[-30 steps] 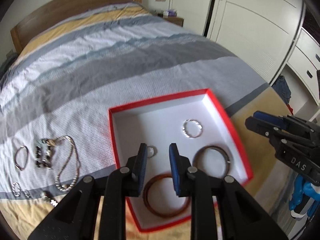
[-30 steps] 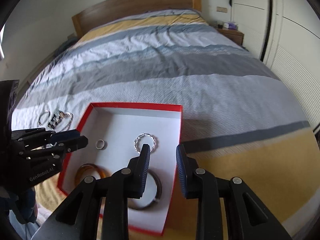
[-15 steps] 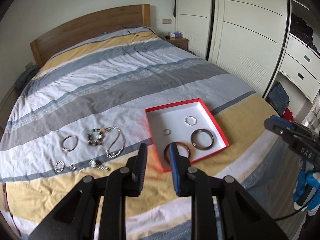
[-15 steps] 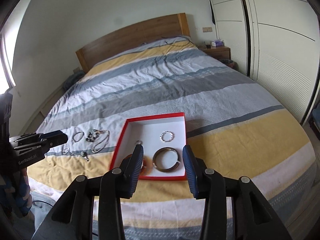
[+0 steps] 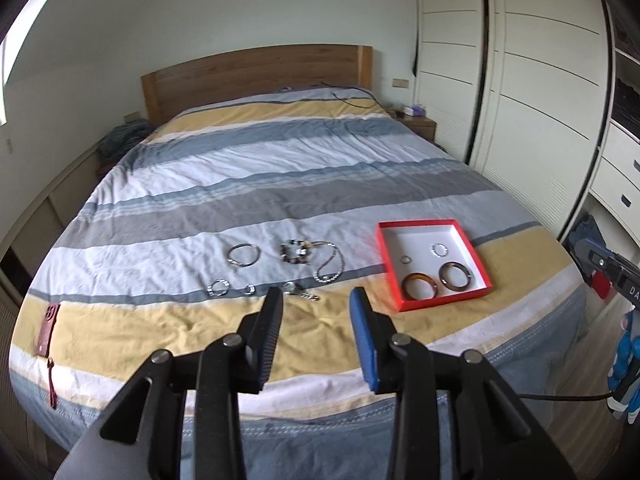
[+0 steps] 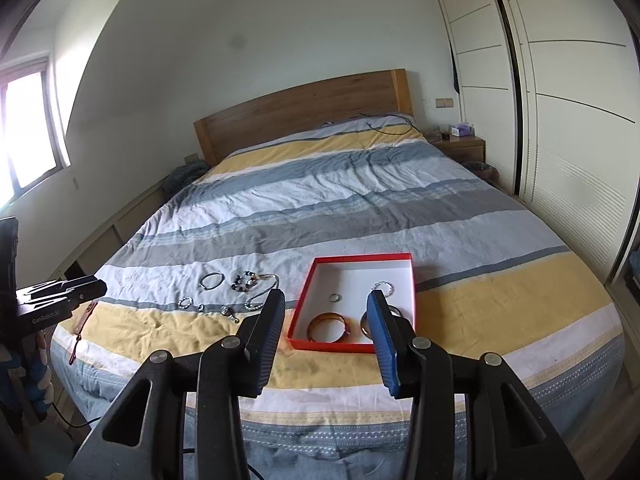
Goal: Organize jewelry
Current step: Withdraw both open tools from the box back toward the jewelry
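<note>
A red box with a white inside lies near the foot of the striped bed. It holds an amber bangle, a dark bangle, a twisted silver ring and a small ring. Loose jewelry lies left of the box: a silver bangle, a bead bracelet, a chain necklace and small pieces. My left gripper and my right gripper are open, empty and held well back from the bed.
A dark red strap lies at the bed's left corner. White wardrobe doors stand on the right. A wooden headboard and a nightstand are at the far end. A window is on the left.
Both grippers have pulled far back and up from the box, so the whole bed now shows. Both have opened wider. The jewelry has not moved.
</note>
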Action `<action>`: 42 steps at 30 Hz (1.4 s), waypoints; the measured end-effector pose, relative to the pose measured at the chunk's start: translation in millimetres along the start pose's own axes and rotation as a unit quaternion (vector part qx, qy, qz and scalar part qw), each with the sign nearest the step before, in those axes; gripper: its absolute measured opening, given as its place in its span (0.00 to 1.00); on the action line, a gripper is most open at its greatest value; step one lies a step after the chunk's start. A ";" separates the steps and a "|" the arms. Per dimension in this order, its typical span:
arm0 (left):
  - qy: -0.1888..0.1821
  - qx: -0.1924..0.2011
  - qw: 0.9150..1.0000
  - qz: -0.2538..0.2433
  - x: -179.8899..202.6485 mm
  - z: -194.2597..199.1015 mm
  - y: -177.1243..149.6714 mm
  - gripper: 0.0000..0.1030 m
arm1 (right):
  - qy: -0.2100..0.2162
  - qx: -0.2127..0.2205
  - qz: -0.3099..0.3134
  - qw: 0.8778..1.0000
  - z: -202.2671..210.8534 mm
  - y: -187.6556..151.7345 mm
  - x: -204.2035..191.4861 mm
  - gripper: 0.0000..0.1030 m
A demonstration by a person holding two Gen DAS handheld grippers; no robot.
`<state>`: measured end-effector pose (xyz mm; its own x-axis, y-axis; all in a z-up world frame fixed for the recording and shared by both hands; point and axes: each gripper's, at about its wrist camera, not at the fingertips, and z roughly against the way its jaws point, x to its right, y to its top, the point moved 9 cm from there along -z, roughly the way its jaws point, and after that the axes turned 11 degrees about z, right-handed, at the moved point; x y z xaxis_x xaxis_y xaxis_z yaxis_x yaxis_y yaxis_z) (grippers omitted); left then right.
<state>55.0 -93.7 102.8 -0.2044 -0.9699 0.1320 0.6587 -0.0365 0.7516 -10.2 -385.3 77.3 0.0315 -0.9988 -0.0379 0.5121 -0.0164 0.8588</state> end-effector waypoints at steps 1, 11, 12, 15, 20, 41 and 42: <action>0.004 0.004 1.000 0.005 -6.8 5.5 -0.2 0.32 | 0.002 0.001 0.002 1.000 2.2 -0.3 -3.7 0.42; 0.022 0.026 0.999 0.041 -46.3 24.9 -2.2 0.33 | 0.012 0.011 0.016 1.000 12.2 0.9 -22.0 0.44; 0.024 0.026 0.998 0.045 -49.6 23.4 -2.9 0.33 | 0.014 0.010 0.016 1.000 10.4 0.4 -22.9 0.46; 0.029 0.022 0.997 0.062 -60.5 15.7 -7.0 0.33 | 0.019 0.002 0.017 1.000 1.9 -3.1 -25.8 0.46; 0.036 0.006 0.995 0.091 -82.6 -1.9 -15.4 0.33 | 0.028 -0.012 0.019 0.999 -13.8 -8.1 -32.4 0.46; 0.029 -0.086 0.981 0.169 -139.6 -124.0 -63.0 0.33 | 0.092 -0.129 0.071 0.985 -149.0 -27.5 -92.4 0.46; 0.027 -0.090 0.981 0.173 -141.0 -131.1 -65.2 0.33 | 0.095 -0.137 0.076 0.983 -158.9 -29.1 -96.3 0.46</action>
<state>135.8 13.9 -49.5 0.0885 -0.9431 0.3206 0.7997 0.2591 0.5416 108.2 -281.3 -25.2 0.2716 -0.9617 -0.0373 0.7001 0.1709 0.6933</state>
